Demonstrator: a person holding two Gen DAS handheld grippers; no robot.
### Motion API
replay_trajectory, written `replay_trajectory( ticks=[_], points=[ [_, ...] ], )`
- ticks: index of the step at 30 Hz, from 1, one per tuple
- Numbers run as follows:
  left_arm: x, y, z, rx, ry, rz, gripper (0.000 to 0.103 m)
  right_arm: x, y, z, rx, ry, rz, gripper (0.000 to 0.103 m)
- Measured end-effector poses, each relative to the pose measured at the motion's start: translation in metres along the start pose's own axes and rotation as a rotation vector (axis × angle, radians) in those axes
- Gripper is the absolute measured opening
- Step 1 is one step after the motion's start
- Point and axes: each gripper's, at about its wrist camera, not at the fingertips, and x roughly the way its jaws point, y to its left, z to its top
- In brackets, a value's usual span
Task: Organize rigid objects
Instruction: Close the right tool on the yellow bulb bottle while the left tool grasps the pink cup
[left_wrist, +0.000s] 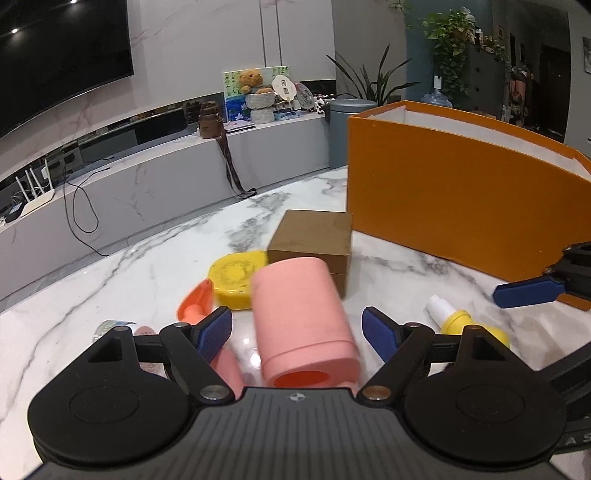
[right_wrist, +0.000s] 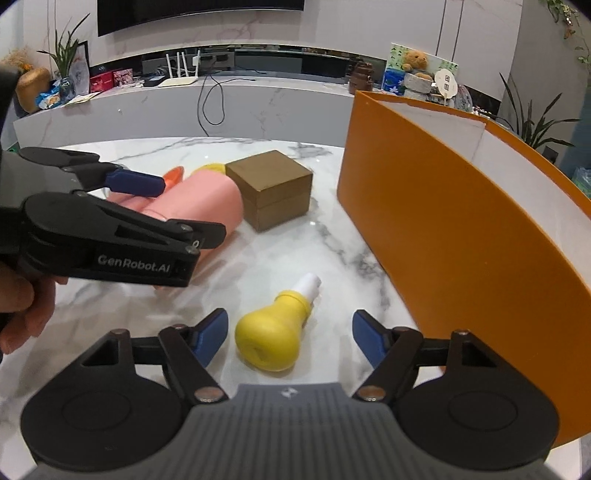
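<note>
A pink cylinder (left_wrist: 303, 314) lies on the marble table (left_wrist: 110, 266), open end toward the left wrist camera. My left gripper (left_wrist: 297, 330) is open and straddles it, with a gap showing at each blue pad. In the right wrist view a yellow bulb-shaped bottle (right_wrist: 273, 332) with a white neck lies on its side. My right gripper (right_wrist: 290, 334) is open around the bottle, and neither pad touches it. A brown box (right_wrist: 273, 184) stands behind, beside the tall orange box (right_wrist: 443, 221). The left gripper (right_wrist: 192, 210) also shows in the right wrist view, over the pink cylinder (right_wrist: 199, 201).
A yellow round case (left_wrist: 232, 280) and an orange scoop-like piece (left_wrist: 195, 301) lie left of the brown box (left_wrist: 314, 240). A second pink piece (left_wrist: 229, 369) sits under the left finger. The orange box (left_wrist: 461, 199) walls off the right. A person's hand (right_wrist: 22, 306) holds the left gripper.
</note>
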Motion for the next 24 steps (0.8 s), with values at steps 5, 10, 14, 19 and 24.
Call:
replay_trajectory(
  ticks=[5, 10, 14, 19, 24],
  points=[
    [0.004, -0.006, 0.0, 0.008, 0.007, -0.014, 0.094, 0.004, -0.006, 0.002, 0.025, -0.007, -0.001, 0.058],
    [0.005, -0.008, -0.002, 0.007, 0.01, -0.019, 0.094, 0.01, -0.011, 0.001, 0.058, 0.001, -0.001, 0.047],
    [0.005, -0.009, -0.002, 0.001, 0.006, -0.021, 0.094, 0.012, -0.016, 0.001, 0.082, 0.008, -0.01, 0.039],
    [0.004, -0.012, -0.005, 0.017, -0.005, -0.015, 0.094, 0.013, -0.021, 0.001, 0.092, 0.011, -0.028, 0.038],
    [0.005, -0.018, -0.008, 0.061, -0.004, 0.002, 0.095, 0.013, -0.023, 0.001, 0.096, 0.011, -0.028, 0.038]
  ],
)
